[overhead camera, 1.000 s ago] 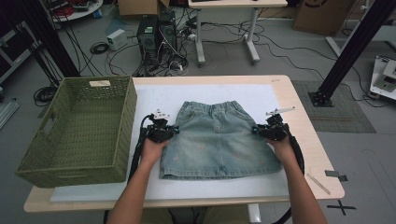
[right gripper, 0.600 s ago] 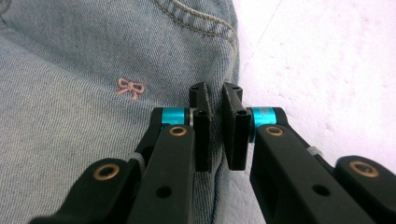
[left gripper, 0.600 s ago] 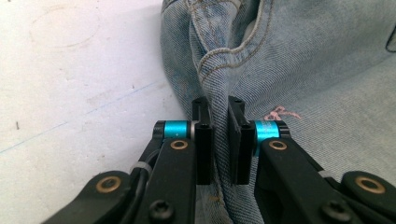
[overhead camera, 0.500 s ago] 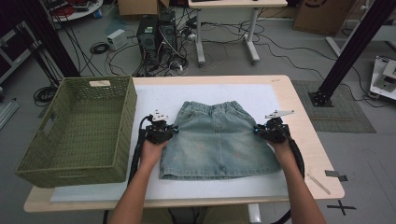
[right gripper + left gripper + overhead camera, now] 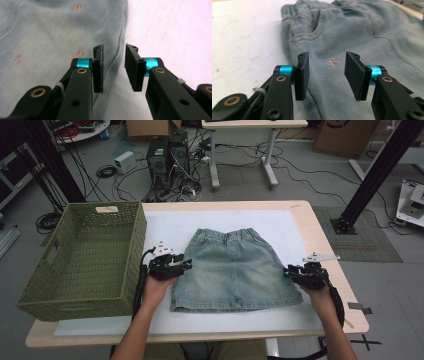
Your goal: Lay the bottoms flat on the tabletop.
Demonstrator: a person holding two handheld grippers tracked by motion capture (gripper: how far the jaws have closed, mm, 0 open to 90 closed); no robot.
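A light blue denim skirt (image 5: 232, 270) lies flat on the white mat (image 5: 170, 227), waistband at the far side. My left gripper (image 5: 186, 265) hovers at the skirt's left edge; its jaws have just been opening and stand apart over the denim (image 5: 352, 32) with nothing pinched between them, as the left gripper view (image 5: 327, 56) shows. My right gripper (image 5: 288, 270) sits at the skirt's right edge. Its jaws (image 5: 113, 50) have opened a little and stand apart, with the skirt's hem edge (image 5: 50, 32) running beneath the gap and no cloth pressed.
A green woven basket (image 5: 80, 265) stands on the table's left side, close to my left hand. The wooden table's right edge (image 5: 345, 285) lies just beyond my right hand. Computer gear and cables lie on the floor behind the table.
The left jaws have opened and let go of the skirt's left side. My right hand has slid rightward, off the skirt to its edge. The skirt lies flat and still.
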